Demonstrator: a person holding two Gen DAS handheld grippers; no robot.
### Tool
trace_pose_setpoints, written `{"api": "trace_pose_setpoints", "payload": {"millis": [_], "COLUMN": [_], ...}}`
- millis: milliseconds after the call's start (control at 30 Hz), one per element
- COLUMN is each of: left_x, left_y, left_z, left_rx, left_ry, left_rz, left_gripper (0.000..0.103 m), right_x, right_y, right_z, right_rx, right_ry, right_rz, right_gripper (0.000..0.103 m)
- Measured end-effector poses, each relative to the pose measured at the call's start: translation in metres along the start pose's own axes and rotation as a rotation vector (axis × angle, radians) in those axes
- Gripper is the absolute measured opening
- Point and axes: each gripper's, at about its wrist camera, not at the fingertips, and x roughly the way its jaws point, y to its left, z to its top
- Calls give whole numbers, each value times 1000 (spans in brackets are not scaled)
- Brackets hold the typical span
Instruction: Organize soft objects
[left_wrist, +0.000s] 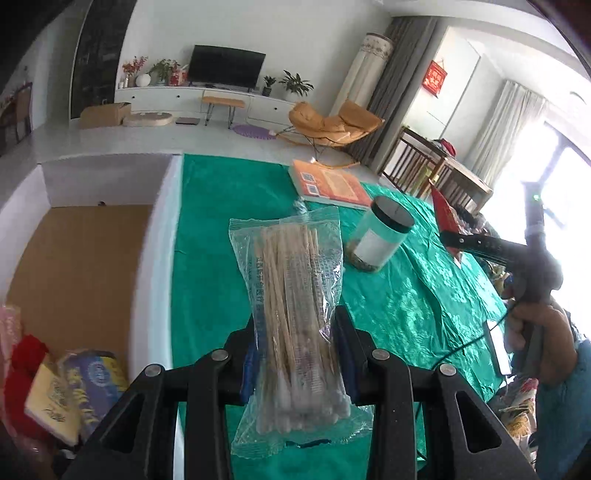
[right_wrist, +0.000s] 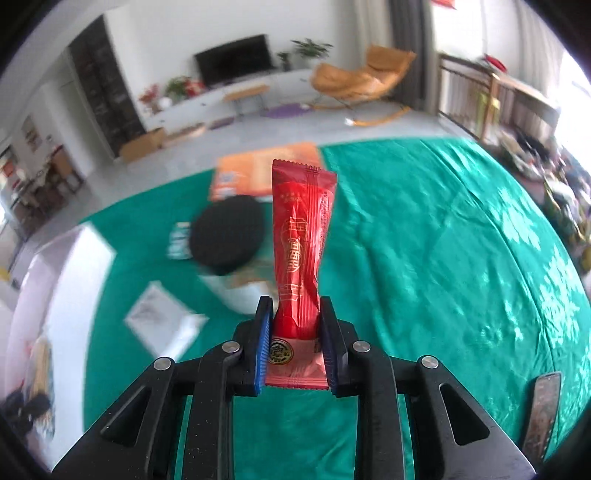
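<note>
Left wrist view:
Left gripper (left_wrist: 295, 347): pinching a clear cotton swab packet (left_wrist: 291, 314) above the green tablecloth (left_wrist: 214, 229); blue print unreadable
Jar (left_wrist: 380, 236): black lid, white label; contents unclear
Box (left_wrist: 74, 266): soft packets at its near corner, cut off

Right wrist view:
Right gripper (right_wrist: 295, 332): clamped on an upright red sachet (right_wrist: 301, 251); gold print illegible
Jar (right_wrist: 227, 236): blurred

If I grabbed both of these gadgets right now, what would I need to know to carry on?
Left gripper: shut on a clear swab pack, held up over the green cloth.
Right gripper: shut on a red sachet, also held above the cloth.
The box to the left of the table already holds some soft packets.
On the cloth: a jar and an orange book.
Left to do: neither held item is stowed yet; the box looks like the likely place.
</note>
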Motion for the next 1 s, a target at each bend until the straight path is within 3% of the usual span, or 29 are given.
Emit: {"api": "trace_pose_setpoints", "payload": {"millis": [100,333,400,433,467,500,600,800,900,1000], "left_x": [-37,-109,-110,-108,-106,-105,-108,-88,-70,-45], "left_y": [39,139,165,174,183,186,187,126,82,32], "left_z": [2,-21,-33,-38,-44,-51,-60,-51,-43,-41], "left_rx": [-26,-126,-181,-200,-222,-237,-267,-181,-102,-11], "left_ry": [-40,-73,-42,-22,-9,-15,-64,-137,-118,-63], "left_rz": [94,395,471,496,528,547,538,388,272,172], "left_gripper": [36,38,55,84,102,102,102,102,102,102], "right_x": [-27,-72,-72,-69,-64,-60,-53,-21,14,34], "right_y": [70,255,296,315,328,337,332,245,184,129], "right_z": [-8,-45,-59,-67,-75,-82,-102,-126,-138,-151], "right_rx": [-84,-254,-301,-329,-357,-382,-438,-471,-419,-312], "right_ry": [-18,24,59,78,97,116,87,-70,-84,-55], "right_rz": [127,547,639,668,684,691,644,300,82,1], "right_gripper": [26,26,28,35,61,73,75,75,75,75]}}
